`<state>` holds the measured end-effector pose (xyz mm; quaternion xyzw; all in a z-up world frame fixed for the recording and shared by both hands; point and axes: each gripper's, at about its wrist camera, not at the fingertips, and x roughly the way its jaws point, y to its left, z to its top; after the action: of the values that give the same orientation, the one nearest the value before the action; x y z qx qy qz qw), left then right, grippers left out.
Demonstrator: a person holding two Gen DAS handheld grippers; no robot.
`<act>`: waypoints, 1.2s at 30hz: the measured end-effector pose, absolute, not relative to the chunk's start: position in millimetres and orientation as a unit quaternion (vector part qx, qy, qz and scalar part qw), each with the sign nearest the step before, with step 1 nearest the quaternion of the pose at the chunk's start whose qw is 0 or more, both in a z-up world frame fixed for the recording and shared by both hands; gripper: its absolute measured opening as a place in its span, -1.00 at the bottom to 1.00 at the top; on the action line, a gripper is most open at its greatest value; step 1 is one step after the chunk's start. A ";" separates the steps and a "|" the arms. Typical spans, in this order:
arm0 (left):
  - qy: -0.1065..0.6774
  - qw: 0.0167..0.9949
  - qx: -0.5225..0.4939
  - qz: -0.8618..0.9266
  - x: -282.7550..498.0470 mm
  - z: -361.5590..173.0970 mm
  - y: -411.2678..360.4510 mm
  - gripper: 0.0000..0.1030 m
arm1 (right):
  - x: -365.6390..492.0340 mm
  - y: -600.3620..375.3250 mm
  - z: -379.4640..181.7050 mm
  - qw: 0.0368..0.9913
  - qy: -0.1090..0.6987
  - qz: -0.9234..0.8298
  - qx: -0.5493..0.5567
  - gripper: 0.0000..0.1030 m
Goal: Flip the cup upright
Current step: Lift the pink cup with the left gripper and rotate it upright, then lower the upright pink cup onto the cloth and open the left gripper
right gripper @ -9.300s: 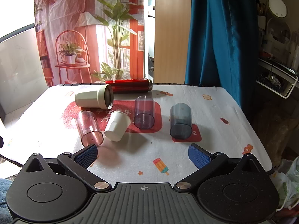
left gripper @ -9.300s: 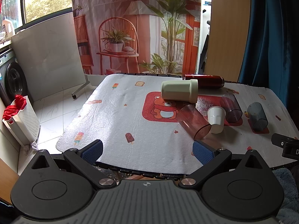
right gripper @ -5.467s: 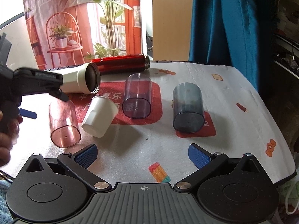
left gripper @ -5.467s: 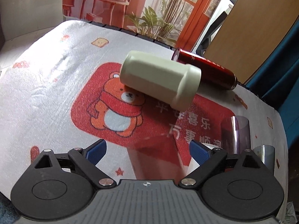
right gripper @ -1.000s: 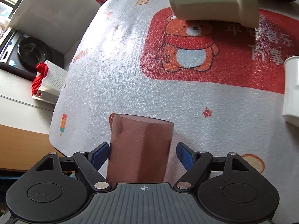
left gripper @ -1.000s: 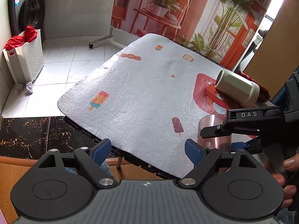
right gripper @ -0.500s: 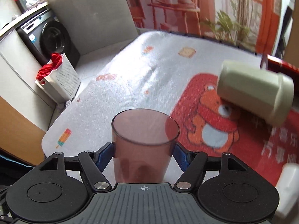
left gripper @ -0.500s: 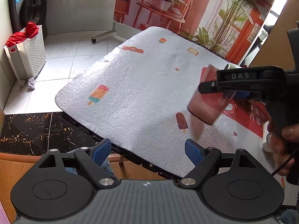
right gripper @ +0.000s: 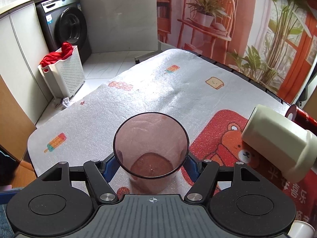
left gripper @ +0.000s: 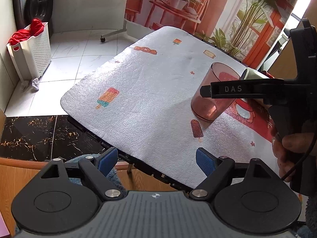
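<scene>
A clear pink cup (right gripper: 151,148) stands mouth up between the blue pads of my right gripper (right gripper: 151,163), which is shut on it. In the left wrist view the pink cup (left gripper: 213,99) sits nearly upright, its base at the white table mat (left gripper: 150,91), with the right gripper's black finger (left gripper: 237,88) across its side. My left gripper (left gripper: 156,161) is open and empty, held back over the table's near edge.
A cream cup (right gripper: 277,144) lies on its side on the red bear print, with a red bottle (right gripper: 301,117) behind it. A small white cup (right gripper: 301,229) shows at the lower right. A white laundry basket (left gripper: 29,47) and a washing machine (right gripper: 67,29) stand on the floor to the left.
My right gripper has turned the pink cup from tilted in the air to mouth up and lowered it to the mat. The left gripper has barely moved.
</scene>
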<state>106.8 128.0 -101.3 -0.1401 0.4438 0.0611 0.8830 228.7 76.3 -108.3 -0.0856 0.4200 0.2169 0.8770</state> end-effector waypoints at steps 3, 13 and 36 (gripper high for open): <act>0.443 0.883 -0.139 0.061 108.0 -100.6 127.6 0.70 | 224.3 73.1 -107.3 0.875 0.423 0.216 -0.089 0.25; 0.421 0.900 -0.108 0.020 117.2 -78.7 119.5 0.80 | 192.5 33.6 -80.3 0.897 0.407 0.164 -0.054 0.80; 0.377 0.924 0.024 -0.064 69.4 -13.0 63.5 1.00 | 34.3 -100.5 -17.8 0.932 0.357 -0.028 0.059 1.00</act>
<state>69.4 63.5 -13.0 0.0240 0.3770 -0.0638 0.9237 34.3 -100.5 -17.8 0.0595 0.3572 -0.0277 0.9317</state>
